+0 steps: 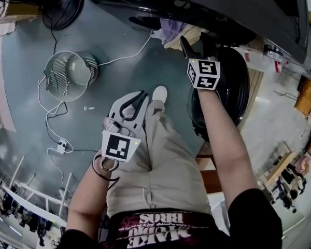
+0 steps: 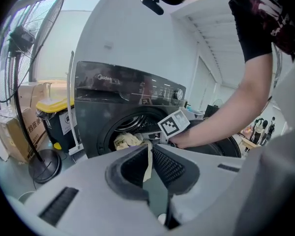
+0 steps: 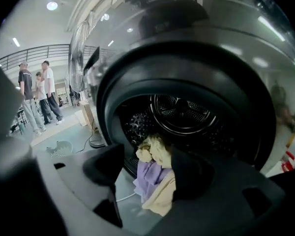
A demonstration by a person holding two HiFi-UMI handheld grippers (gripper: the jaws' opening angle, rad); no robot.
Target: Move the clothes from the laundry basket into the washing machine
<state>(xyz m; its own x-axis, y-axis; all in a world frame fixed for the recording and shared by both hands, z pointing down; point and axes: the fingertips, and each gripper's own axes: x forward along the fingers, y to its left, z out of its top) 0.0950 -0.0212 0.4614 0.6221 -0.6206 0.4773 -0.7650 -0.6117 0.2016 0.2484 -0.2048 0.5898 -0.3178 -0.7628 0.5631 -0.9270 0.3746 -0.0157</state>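
**Clothes at the drum mouth, right claw spread**

Your right claw [image 3: 146,157] stands spread at the round mouth of the dark grey front-loading washing machine [image 3: 187,58]. A crumpled bundle of soft cream and lavender clothes [image 3: 152,178] droops over the lip, framed between the black pads, which do not close on it. Your left claw [image 2: 150,150] is pressed almost together, and you cannot tell what the thin cream sliver [image 2: 147,163] in its slit is. The round, pale green, slotted plastic laundry basket [image 1: 67,74] sits on the blue-grey floor [image 1: 20,61], well apart from the machine.

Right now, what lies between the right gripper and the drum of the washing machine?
Cream and purple clothes hang at the mouth of the drum; the right gripper view shows them.
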